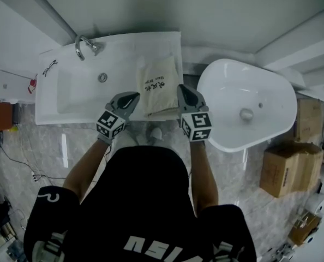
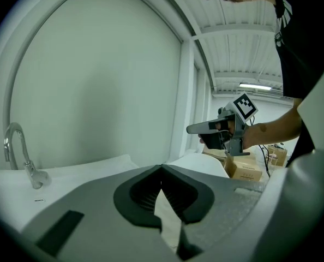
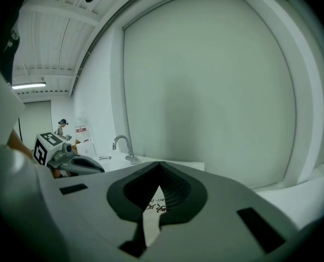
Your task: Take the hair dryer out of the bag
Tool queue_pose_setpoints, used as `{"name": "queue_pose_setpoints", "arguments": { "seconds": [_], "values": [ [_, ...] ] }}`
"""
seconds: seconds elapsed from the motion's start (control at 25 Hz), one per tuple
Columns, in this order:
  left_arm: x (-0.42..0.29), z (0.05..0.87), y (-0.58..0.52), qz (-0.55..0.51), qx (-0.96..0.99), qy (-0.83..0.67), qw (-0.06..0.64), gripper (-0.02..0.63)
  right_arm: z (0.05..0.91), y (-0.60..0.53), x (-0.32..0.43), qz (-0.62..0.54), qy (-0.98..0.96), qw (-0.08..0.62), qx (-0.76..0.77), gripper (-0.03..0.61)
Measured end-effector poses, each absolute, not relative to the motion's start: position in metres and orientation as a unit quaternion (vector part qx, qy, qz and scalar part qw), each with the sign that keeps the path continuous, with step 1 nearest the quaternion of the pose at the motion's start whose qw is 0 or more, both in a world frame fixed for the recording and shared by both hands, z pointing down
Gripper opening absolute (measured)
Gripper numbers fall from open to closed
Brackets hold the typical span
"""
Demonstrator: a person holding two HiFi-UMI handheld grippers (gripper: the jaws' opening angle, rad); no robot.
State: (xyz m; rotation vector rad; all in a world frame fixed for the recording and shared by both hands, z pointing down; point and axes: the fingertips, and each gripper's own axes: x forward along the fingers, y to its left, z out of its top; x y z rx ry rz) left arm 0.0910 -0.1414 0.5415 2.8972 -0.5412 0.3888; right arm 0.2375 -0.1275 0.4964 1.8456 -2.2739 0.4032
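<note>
A cream cloth bag (image 1: 159,86) with dark print lies flat on a white bench (image 1: 53,105), just right of the basin sunk into that bench. The hair dryer itself does not show; whether it is inside the bag cannot be told.

The left gripper (image 1: 132,96) hangs just left of the bag's near corner. Its fingers (image 2: 140,192) are pressed together with nothing between them. The right gripper (image 1: 183,89) hangs just right of the bag's near edge. Its fingers (image 3: 178,192) are also closed on nothing. Both point toward the bag from the person's side, and neither touches it.

A curved tap (image 1: 84,47) stands well left of the bag at the far edge. A pair of glasses (image 1: 49,67) lies farther left still. A white oval tub (image 1: 271,100) sits right of the bag, with cardboard boxes (image 1: 285,171) beyond it.
</note>
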Motion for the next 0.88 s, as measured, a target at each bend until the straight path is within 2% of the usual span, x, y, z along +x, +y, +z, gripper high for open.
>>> {"name": "queue_pose_setpoints", "arguments": {
  "seconds": [0.36, 0.6, 0.72, 0.88],
  "values": [
    [0.094, 0.598, -0.119, 0.164, 0.971, -0.148, 0.092, 0.005, 0.538, -0.102, 0.236, 0.165, -0.766, 0.092, 0.615, -0.005],
    [0.105, 0.648, -0.091, 0.222, 0.966, -0.096, 0.093, 0.12, 0.573, -0.075, 0.23, 0.199, -0.757, 0.109, 0.612, -0.005],
    [0.111, 0.673, -0.083, 0.256, 0.959, -0.085, 0.091, 0.152, 0.581, -0.066, 0.231, 0.209, -0.756, 0.117, 0.609, -0.005],
    [0.117, 0.701, -0.076, 0.299, 0.948, -0.082, 0.077, 0.164, 0.592, -0.052, 0.231, 0.219, -0.754, 0.127, 0.607, -0.005]
  ]
}}
